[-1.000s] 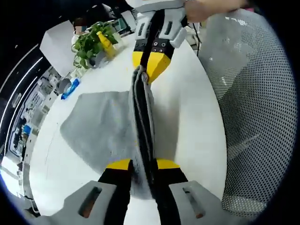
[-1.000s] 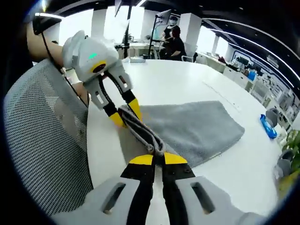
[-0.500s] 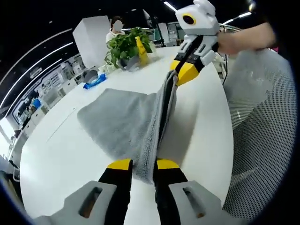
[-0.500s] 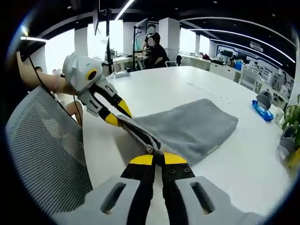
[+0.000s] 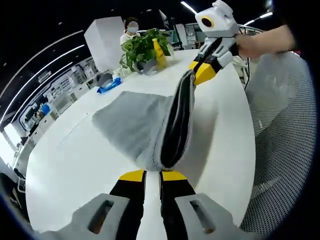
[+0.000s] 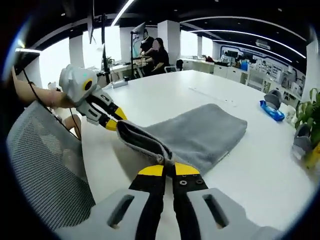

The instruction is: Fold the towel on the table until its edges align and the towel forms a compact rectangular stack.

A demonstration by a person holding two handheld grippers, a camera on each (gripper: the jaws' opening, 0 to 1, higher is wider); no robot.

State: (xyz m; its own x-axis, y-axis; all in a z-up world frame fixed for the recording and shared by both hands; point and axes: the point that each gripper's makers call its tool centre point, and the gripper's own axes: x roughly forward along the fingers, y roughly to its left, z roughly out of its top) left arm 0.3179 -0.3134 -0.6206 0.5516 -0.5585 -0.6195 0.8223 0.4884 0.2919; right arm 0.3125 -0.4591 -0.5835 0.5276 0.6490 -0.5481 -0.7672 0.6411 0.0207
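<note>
A grey towel (image 5: 135, 122) lies on the round white table (image 5: 65, 165), its near edge lifted off the surface and stretched between the two grippers. My left gripper (image 5: 152, 172) is shut on one corner of that edge; from the right gripper view the left gripper (image 6: 111, 120) holds the far end. My right gripper (image 6: 168, 167) is shut on the other corner, and in the left gripper view the right gripper (image 5: 200, 72) hangs at the far end. The towel (image 6: 200, 132) sags between them, the rest resting flat on the table (image 6: 260, 185).
A mesh chair back (image 5: 285, 135) stands by the table edge (image 6: 40, 165). A potted plant (image 5: 142, 47) and a yellow object (image 5: 159, 50) sit at the far side, with a blue item (image 5: 109, 86) nearby (image 6: 272, 110). People sit in the background.
Both grippers have lifted the held towel edge higher and moved it over the flat part; the fold between them has opened into a loop. Both views have shifted with the hands.
</note>
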